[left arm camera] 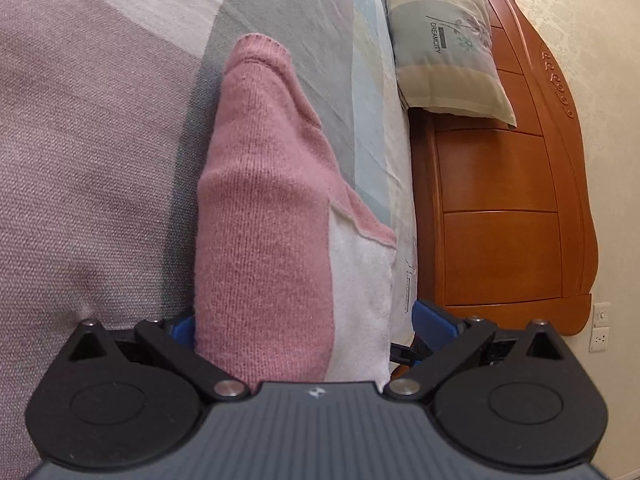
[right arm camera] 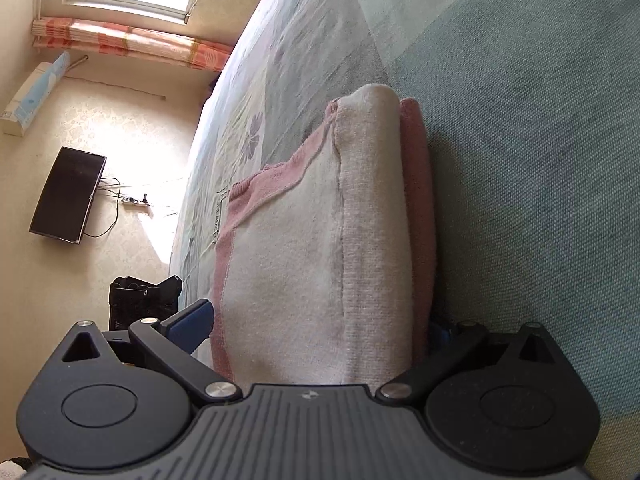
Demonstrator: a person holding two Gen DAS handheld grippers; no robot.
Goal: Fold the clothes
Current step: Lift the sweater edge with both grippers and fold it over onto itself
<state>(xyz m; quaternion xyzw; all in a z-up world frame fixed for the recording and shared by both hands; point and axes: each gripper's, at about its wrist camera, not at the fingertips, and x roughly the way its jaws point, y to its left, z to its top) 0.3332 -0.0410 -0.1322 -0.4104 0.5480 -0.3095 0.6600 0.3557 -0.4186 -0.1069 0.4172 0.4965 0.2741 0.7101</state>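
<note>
Holding a pink-and-white knitted sweater (left arm camera: 264, 216), already doubled into layers, edge-up on the patchwork-covered bed (left arm camera: 92, 128): our left tongs (left arm camera: 304, 332) and right tongs (right arm camera: 320, 320) straddle it, grip unclear. We judge folding well advanced.

Each gripper, left (left arm camera: 304, 328) and right (right arm camera: 320, 324), has a dark grey ribbed body at 6 o'clock with a small pale emblem at its top edge. At 7 and 5 o'clock sit two black rounded housings, each with a raised disc and a triangular cut-out near its outer tip. Black link arms run from silver pivot screws beside the body to smaller screws further out, and the jaws are blue.
</note>
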